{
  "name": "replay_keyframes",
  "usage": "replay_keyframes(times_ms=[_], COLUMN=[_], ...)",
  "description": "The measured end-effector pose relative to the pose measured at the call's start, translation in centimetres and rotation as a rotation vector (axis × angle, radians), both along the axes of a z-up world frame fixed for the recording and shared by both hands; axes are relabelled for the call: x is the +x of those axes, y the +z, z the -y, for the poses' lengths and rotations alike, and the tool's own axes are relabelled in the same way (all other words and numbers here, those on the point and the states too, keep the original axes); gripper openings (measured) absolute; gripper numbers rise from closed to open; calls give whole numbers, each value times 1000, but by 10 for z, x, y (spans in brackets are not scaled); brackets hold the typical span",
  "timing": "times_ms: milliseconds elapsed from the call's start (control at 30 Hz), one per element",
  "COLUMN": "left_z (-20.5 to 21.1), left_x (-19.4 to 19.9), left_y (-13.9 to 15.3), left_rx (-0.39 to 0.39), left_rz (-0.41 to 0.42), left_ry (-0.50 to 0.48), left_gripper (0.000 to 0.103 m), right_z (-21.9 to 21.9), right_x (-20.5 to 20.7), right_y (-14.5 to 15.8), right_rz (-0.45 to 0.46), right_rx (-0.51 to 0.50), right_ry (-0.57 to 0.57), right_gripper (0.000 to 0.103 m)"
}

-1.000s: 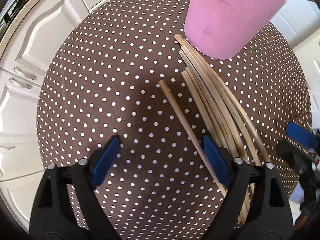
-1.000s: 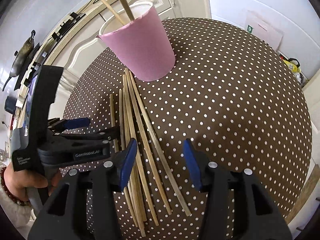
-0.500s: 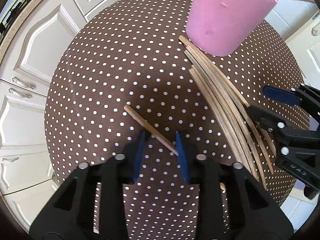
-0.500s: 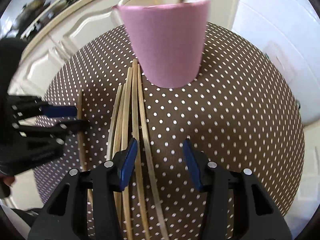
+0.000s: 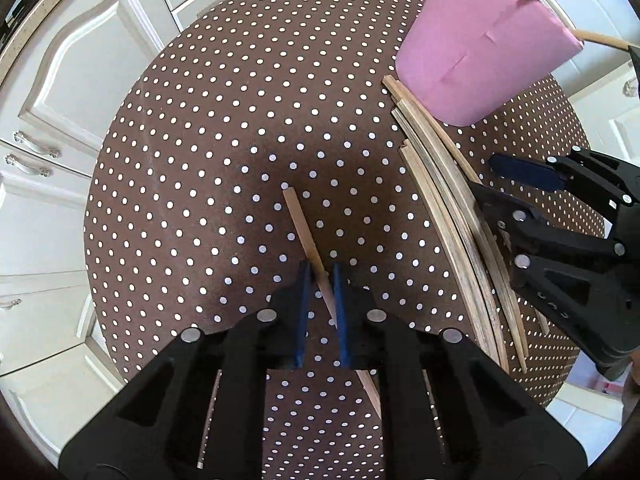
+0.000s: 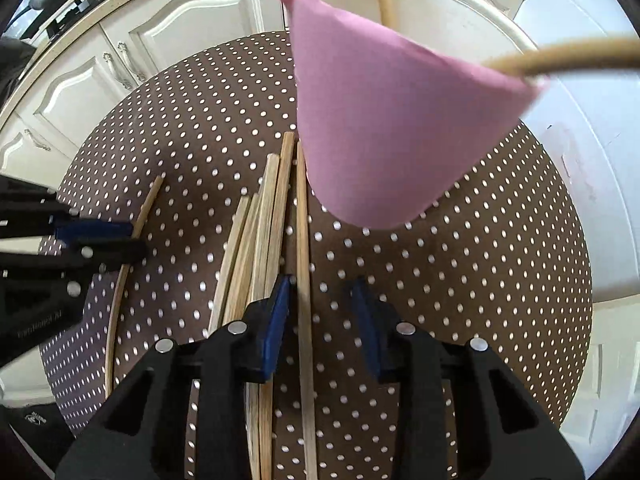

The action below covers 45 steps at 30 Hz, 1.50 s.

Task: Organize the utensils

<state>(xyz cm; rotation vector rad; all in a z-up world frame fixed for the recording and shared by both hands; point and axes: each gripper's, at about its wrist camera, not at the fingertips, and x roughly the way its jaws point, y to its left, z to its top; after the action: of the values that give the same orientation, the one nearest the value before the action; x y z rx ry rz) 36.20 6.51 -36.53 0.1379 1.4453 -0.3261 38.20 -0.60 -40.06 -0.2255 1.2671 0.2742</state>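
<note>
**One chopstick gripped, the next one lined up**

A single wooden chopstick (image 5: 306, 236) lies apart from the rest on the worktop (image 5: 200, 160), a round surface under a brown cloth with white dots. The left gripper (image 5: 320, 280) has its blue-padded jaws clenched on this stick partway along its length, the free end pointing away from the camera. Gripping it away from the tip probably leaves enough length ahead of the jaws to steer that end into a container.

To its right a bundle of chopsticks (image 5: 452, 216) lies side by side, the far ends touching or nearly touching the foot of a pink paper cup (image 5: 480, 44). The cup stands upright and already holds at least two sticks, seen rising from its white rim in the right wrist view. It appears to be the collecting point, so the task looks partly done, with most sticks still lying flat.

The right gripper (image 6: 322, 292) hangs low over the bundle with its jaws released and spread. The rightmost chopstick (image 6: 303, 240) runs between them, the left pad sitting close against the neighbouring sticks. That placement suggests it means to separate this outer stick alone; the closeness of the others makes catching two at once a fair risk.
</note>
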Motion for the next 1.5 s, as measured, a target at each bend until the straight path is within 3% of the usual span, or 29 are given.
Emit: replay_keyframes(times_ms=[100, 167, 233, 433, 800, 1033, 1500], left_z=[-9, -14, -21, -24, -44, -53, -40], left_x=[12, 16, 18, 13, 1, -3, -24], left_y=[-7, -9, -10, 1, 36, 75, 139], left_rx=[-27, -46, -66, -123, -226, -282, -350], left_rz=[-21, -29, -42, -26, 22, 107, 245], left_ry=[14, 20, 34, -9, -85, -153, -262], left_gripper=[10, 7, 6, 6, 6, 6, 6], right_z=[-8, -14, -16, -14, -9, 16, -13], right_x=[7, 9, 12, 0, -38, -66, -89], right_y=[-1, -1, 0, 10, 50, 93, 157], right_rz=[-16, -32, -57, -82, -20, 65, 259], right_rx=[6, 12, 25, 77, 148, 209, 204], right_ry=[7, 11, 10, -11, -115, -204, -244], right_gripper=[26, 10, 6, 5, 5, 5, 5])
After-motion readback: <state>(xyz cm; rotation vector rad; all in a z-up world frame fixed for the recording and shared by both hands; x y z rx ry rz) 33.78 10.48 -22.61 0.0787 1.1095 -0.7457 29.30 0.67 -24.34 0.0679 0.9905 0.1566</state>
